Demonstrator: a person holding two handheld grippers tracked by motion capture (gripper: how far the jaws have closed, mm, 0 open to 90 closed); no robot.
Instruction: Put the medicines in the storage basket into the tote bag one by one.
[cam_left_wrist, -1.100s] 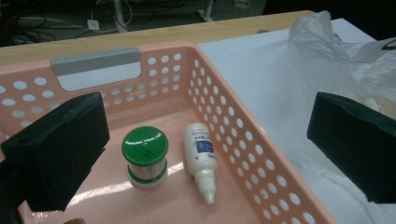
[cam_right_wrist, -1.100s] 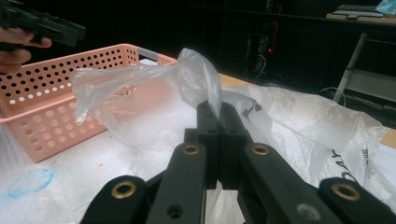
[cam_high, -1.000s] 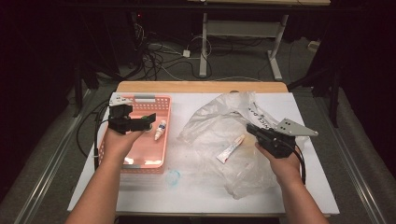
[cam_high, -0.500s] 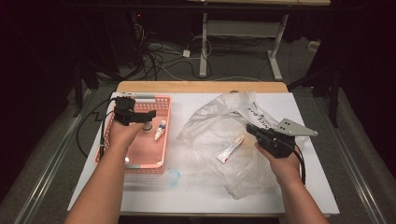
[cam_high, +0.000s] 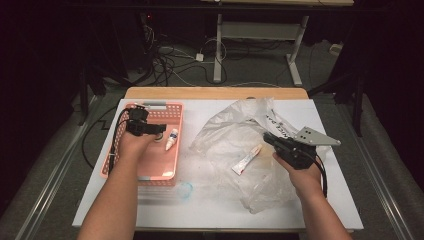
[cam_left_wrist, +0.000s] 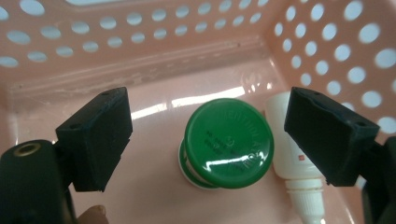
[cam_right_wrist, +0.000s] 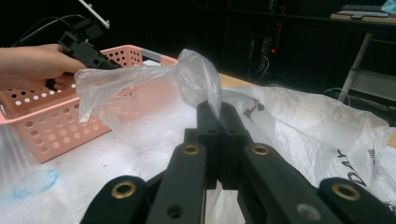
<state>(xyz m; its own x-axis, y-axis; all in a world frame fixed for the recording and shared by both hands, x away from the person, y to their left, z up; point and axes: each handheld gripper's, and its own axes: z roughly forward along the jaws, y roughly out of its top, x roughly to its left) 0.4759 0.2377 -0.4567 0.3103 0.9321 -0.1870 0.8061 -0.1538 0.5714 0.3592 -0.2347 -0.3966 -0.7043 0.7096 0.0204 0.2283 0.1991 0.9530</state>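
White table top (cam_high: 210, 205) under dim light, dark floor with cables and a desk frame behind it.

Near edge: 2 forearms come in from the bottom. Small blue ring mark (cam_high: 185, 189) on the table just in front of the basket.

Right gripper (cam_high: 271, 140) sits over the clear plastic bag (cam_high: 250, 135). Jaws clenched on a fold of the bag; the right gripper view shows the film pinched between the 2 black pads and standing up above them (cam_right_wrist: 196, 74). Grey plate on top of that gripper points right. White tube (cam_high: 247, 159) lies on or in the bag, just left of the gripper, not touching it.

Left gripper (cam_high: 159, 131) is down inside the pink basket (cam_high: 162, 172), at its far half. Jaws released but have just been closing in; green-capped jar (cam_left_wrist: 228, 142) sits between the pads, gap on both sides, no contact. Jar rests on the basket floor. White dropper bottle (cam_left_wrist: 292, 154) lies touching the jar's right side, nozzle toward the camera; the right pad overlaps it in view, contact unclear. In the high view the bottle (cam_high: 171, 139) is just right of the gripper.

Far side: wooden strip (cam_high: 215, 93) along the table's back edge.
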